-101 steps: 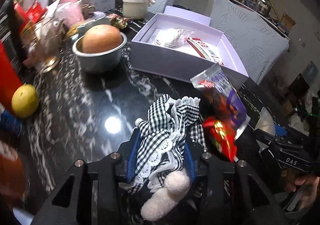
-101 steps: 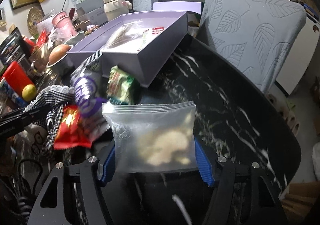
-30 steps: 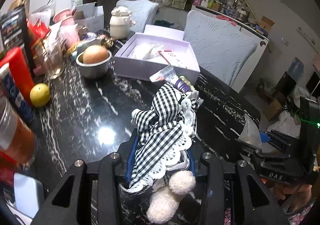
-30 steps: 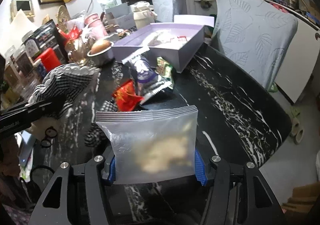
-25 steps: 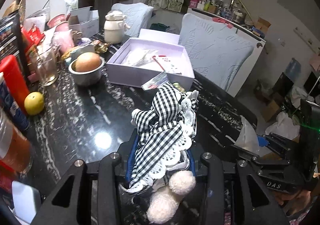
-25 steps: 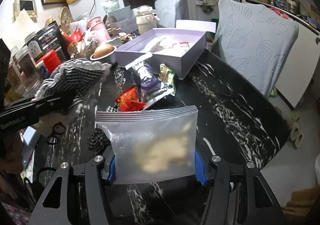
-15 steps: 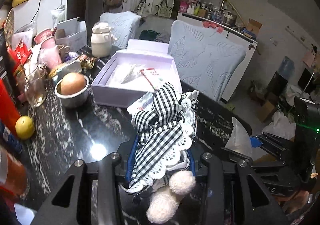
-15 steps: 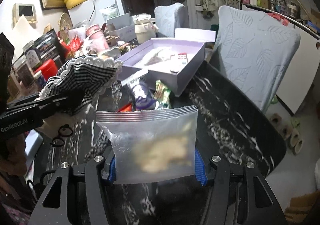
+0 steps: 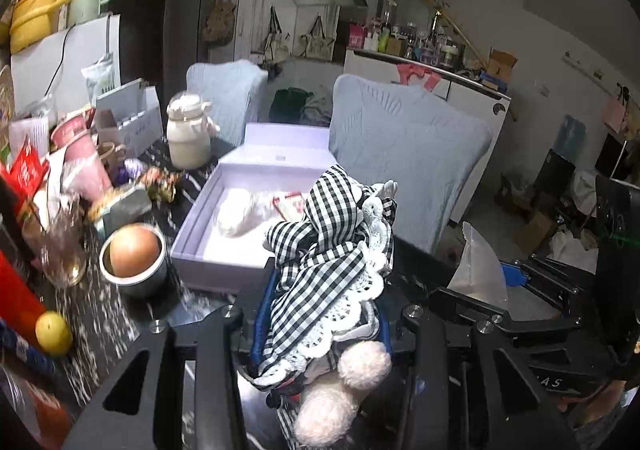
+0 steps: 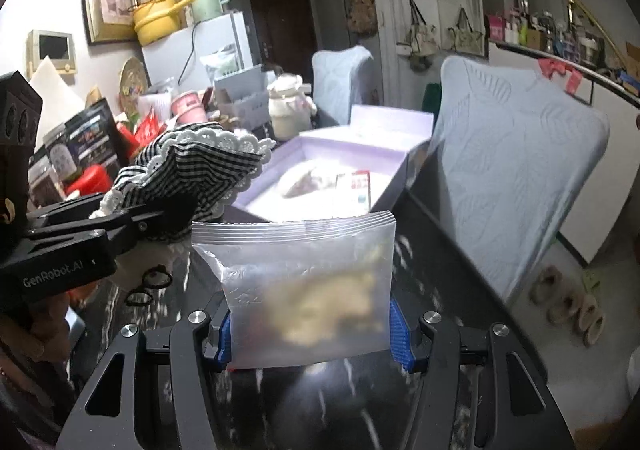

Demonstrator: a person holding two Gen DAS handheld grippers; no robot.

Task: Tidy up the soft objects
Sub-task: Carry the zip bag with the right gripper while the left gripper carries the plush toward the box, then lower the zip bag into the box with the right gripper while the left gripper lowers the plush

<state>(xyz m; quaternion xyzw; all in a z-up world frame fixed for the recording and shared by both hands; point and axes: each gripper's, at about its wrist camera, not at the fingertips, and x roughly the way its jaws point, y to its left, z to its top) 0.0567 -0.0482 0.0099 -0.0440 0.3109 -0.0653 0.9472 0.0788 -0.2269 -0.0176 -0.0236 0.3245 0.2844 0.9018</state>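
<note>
My left gripper [image 9: 320, 314] is shut on a black-and-white checked cloth doll [image 9: 328, 258] with lace trim and two fluffy white feet; it is lifted above the black marble table [image 9: 100, 314]. My right gripper [image 10: 310, 326] is shut on a clear zip bag [image 10: 304, 286] holding something pale and soft. Ahead of both stands an open lilac box [image 9: 208, 246] with a white packet and a red-printed card inside. In the right wrist view the doll [image 10: 192, 169] and the left gripper body show at the left, and the box [image 10: 384, 165] lies beyond the bag. The bag's edge [image 9: 478, 270] shows at the right of the left wrist view.
A steel bowl with a brown round thing [image 9: 134, 258], a yellow fruit [image 9: 54, 332], a glass [image 9: 64, 254], a cream jar [image 9: 188, 137] and packets crowd the table's left side. Two light-blue covered chairs [image 9: 404, 157] stand behind the box. Slippers [image 10: 568, 302] lie on the floor.
Both grippers have risen and moved toward the lilac box, each still holding its load. The snack packets on the table have dropped out of sight below the doll and the bag.
</note>
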